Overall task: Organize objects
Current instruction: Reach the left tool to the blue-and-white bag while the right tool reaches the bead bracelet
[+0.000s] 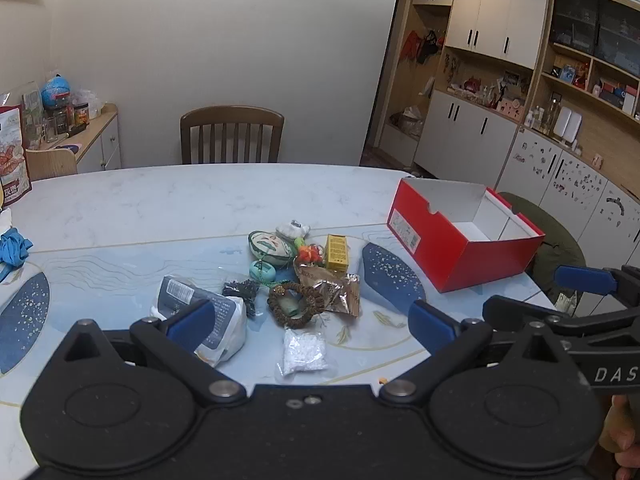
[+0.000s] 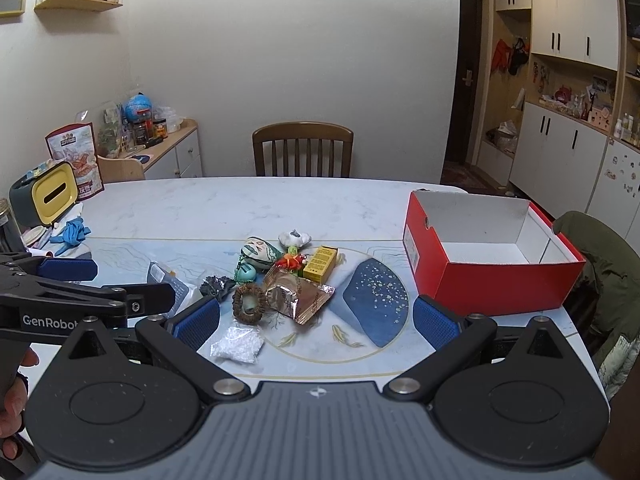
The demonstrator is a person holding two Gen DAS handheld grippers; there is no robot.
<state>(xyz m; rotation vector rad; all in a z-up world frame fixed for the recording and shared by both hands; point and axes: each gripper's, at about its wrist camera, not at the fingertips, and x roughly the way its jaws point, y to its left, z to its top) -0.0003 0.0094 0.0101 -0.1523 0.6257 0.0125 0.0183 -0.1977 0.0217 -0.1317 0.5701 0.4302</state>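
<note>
The desk (image 2: pixel 248 204) carries everything: an empty red box (image 2: pixel 492 280) standing open at its right edge, and well apart to the left a tight heap of small things. Largest in the heap is the white pouch (image 1: pixel 218 320), then the crinkled foil packet (image 2: pixel 300 296), the painted sachet (image 1: pixel 269 245), the yellow carton (image 2: pixel 320 264), the bead bracelet (image 2: pixel 250 303) and the little bag of white granules (image 2: pixel 238 344) nearest the cameras.

Both tools hover short of the heap, holding nothing. The left gripper (image 1: pixel 312 322) has its jaws spread wide; the right gripper (image 2: pixel 316 320) is likewise released.

The risk I see is the crowding. The bracelet touches the foil packet, and a cord seems to trail among the middle items, so closing on one piece could drag neighbours along. The granule bag looks limp and may slip from a shallow pinch.
</note>
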